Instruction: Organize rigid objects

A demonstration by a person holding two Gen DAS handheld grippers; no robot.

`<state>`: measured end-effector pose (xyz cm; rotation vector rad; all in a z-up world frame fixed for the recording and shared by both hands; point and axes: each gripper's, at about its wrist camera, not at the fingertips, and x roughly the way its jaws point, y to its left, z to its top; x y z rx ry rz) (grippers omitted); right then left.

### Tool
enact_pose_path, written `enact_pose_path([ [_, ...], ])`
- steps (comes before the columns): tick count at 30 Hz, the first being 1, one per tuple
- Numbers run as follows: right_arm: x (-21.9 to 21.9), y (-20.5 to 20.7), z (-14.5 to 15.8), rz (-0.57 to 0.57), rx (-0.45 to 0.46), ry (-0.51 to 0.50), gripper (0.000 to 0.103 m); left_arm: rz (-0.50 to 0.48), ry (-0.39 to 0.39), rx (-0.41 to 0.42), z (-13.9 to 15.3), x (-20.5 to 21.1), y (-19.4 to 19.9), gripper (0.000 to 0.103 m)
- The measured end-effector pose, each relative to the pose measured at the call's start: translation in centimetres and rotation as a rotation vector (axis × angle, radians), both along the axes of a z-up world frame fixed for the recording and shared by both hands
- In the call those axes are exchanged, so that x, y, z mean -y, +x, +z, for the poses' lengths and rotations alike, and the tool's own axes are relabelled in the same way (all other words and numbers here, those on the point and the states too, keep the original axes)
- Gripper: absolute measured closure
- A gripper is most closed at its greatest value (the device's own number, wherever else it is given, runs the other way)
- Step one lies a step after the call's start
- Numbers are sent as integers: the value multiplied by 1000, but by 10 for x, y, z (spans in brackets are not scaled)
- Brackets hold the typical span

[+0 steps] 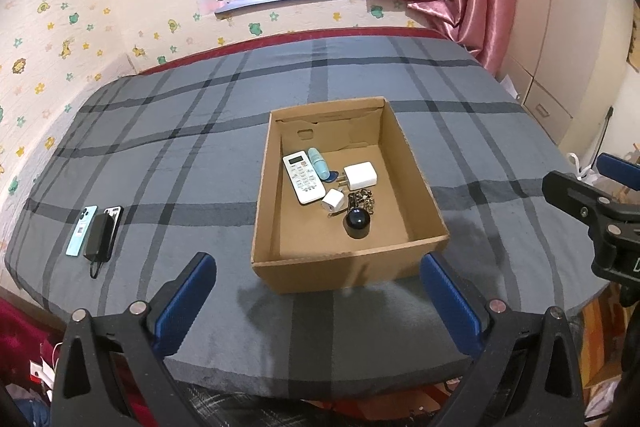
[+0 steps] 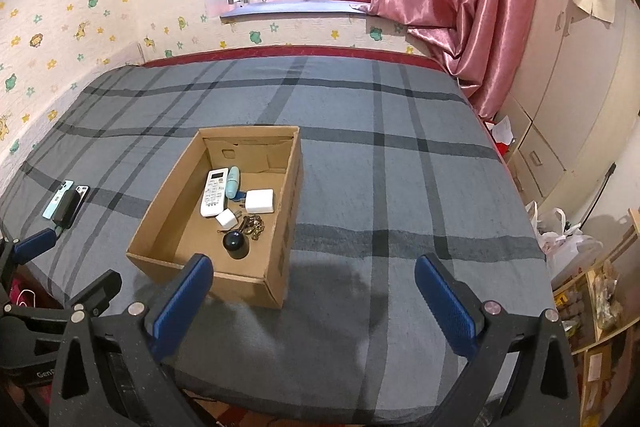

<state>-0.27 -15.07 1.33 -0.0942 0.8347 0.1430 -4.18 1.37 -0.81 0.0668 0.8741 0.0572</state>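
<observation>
A bed (image 1: 200, 147) with a grey plaid cover carries an open cardboard box (image 1: 416, 183) near its front edge, and everything else sits relative to that box. Inside it, toward the far left corner, lies a white remote control (image 1: 304, 178), with a pale blue tube (image 1: 319, 162) touching its right side. A large white charger (image 1: 361, 176) rests just right of the tube, a small white plug (image 1: 333, 202) in front of the remote, a tangle of keys (image 1: 362, 201) beside the plug, and a black round object (image 1: 358, 223) nearest the front wall. Well left of the box, a dark power bank (image 1: 99, 237) lies on two phones (image 1: 82, 230). The left hand-held gripper (image 1: 318, 301) hovers in front of the box, jaws wide apart and empty; the right hand-held gripper (image 2: 314, 301) hovers right of it, equally spread and empty.
</observation>
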Motion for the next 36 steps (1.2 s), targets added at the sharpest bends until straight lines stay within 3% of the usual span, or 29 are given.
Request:
enact_pose_path([
  [36, 0, -10, 9, -4, 26, -3, 0, -6, 13, 35, 4, 5, -7, 0],
])
